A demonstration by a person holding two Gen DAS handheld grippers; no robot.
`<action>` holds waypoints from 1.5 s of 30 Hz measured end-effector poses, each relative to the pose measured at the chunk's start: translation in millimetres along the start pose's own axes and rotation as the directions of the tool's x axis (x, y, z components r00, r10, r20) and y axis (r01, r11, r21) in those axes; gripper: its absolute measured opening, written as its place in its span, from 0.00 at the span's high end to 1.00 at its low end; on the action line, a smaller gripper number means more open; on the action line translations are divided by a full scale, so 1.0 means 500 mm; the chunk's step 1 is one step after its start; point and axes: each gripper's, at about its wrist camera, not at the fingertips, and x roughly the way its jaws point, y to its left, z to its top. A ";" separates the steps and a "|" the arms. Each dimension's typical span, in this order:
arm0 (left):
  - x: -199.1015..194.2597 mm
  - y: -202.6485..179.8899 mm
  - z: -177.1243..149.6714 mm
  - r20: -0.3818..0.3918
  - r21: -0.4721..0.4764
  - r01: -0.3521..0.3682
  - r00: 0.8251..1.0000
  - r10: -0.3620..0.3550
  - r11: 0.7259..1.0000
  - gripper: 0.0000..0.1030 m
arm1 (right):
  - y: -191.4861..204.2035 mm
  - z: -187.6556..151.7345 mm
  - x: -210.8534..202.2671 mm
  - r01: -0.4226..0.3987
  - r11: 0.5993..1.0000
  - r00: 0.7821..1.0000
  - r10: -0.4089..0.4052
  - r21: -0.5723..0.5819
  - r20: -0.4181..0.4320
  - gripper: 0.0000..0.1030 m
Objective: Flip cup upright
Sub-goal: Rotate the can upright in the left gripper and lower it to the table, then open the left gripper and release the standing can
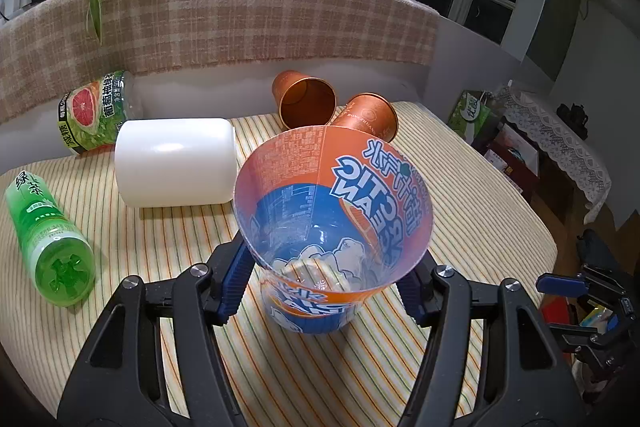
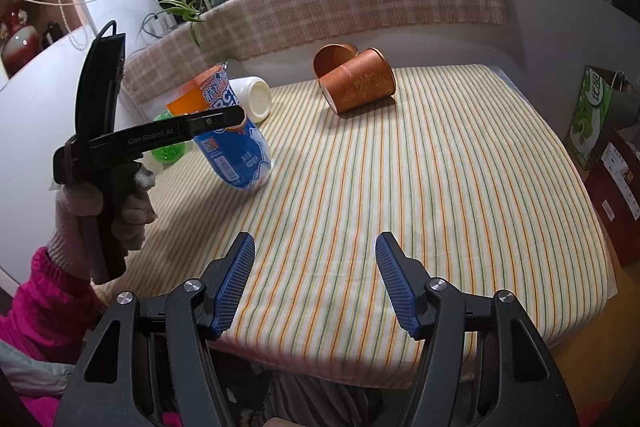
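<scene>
Striped cloth covers the tabletop (image 1: 460,187), with a checked blanket (image 1: 240,15) and dark windows behind. From the left lie a green tea bottle (image 1: 48,243), a grapefruit drink bottle (image 1: 94,115) and a white jar (image 1: 176,163), all on their sides. Next, the left gripper (image 1: 324,279) clamps the orange-and-blue cup (image 1: 332,211), mouth up and tilted, its base on the cloth; nothing visible inside. Beyond, two copper-coloured cups (image 1: 308,103) lie tipped over, touching. At the right the right gripper (image 2: 316,283) hangs wide apart above the near edge, holding nothing.
</scene>
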 end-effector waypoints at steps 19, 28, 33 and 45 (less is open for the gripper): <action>0.010 0.002 -0.036 -0.086 -0.004 0.023 0.996 -0.023 1.000 0.22 | 0.004 -0.001 0.000 -0.008 1.000 1.000 0.008 0.003 0.002 0.39; -0.068 0.031 -0.096 -0.070 -0.010 -0.087 0.994 0.086 0.996 0.22 | 0.034 0.020 -0.001 -0.015 0.999 0.999 0.016 -0.034 0.035 0.39; -0.171 0.036 -0.097 0.057 -0.066 -0.199 0.978 0.203 0.978 0.22 | 0.069 0.041 -0.004 0.004 0.997 0.996 0.003 -0.072 0.087 0.39; -0.348 -0.011 -0.094 0.302 -0.145 -0.335 0.881 0.364 0.931 0.01 | 0.120 0.090 -0.035 0.079 0.995 0.961 -0.062 -0.053 0.269 0.20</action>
